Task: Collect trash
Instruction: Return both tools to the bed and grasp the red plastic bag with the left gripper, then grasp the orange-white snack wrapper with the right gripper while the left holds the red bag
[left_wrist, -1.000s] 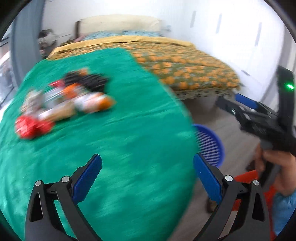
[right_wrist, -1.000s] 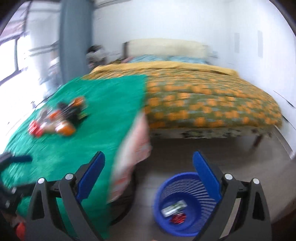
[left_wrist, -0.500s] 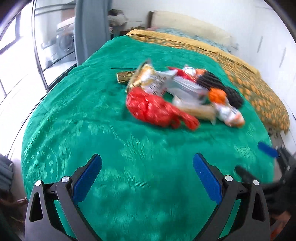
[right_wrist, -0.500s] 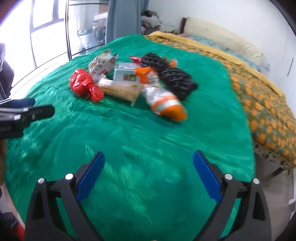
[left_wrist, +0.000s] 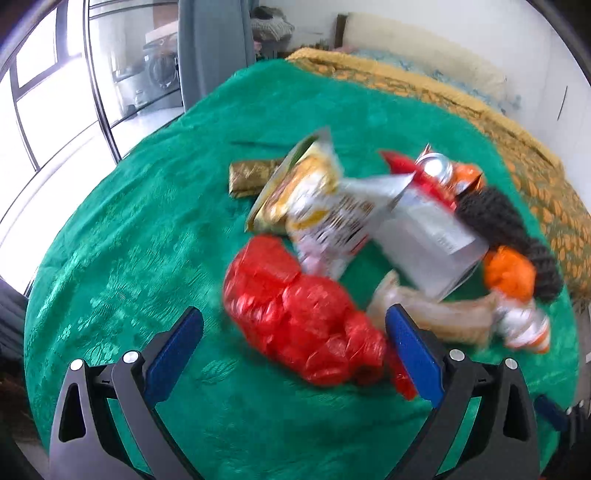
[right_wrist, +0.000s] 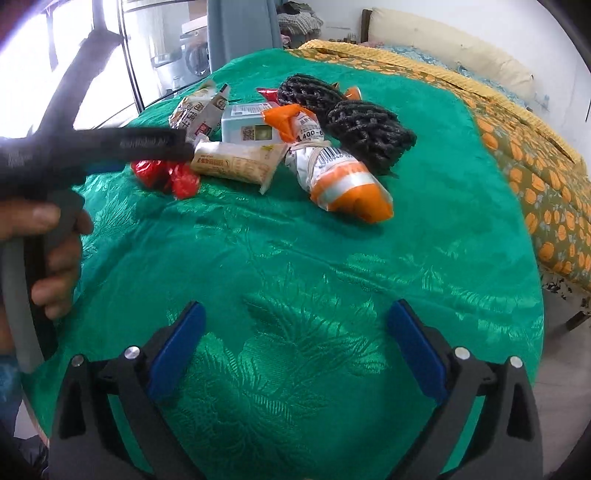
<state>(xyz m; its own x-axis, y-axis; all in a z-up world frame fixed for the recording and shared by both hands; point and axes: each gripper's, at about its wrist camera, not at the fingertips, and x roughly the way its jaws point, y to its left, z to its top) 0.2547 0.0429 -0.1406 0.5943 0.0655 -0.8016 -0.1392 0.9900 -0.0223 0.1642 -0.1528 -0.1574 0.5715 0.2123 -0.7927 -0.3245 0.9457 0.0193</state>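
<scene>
Green brocade bedspread under a heap of wrappers, red crinkled bag nearest, just ahead between the spread, empty jaws of left gripper, long axis slanting away-left to near-right; right gripper likewise agape and empty, well short of the heap.

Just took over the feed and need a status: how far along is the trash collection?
Nothing looks collected. Left gripper is open, closing in on the red crumpled bag; right gripper is open and empty above the green cover. The whole trash pile is left; no bin is in view.
</scene>
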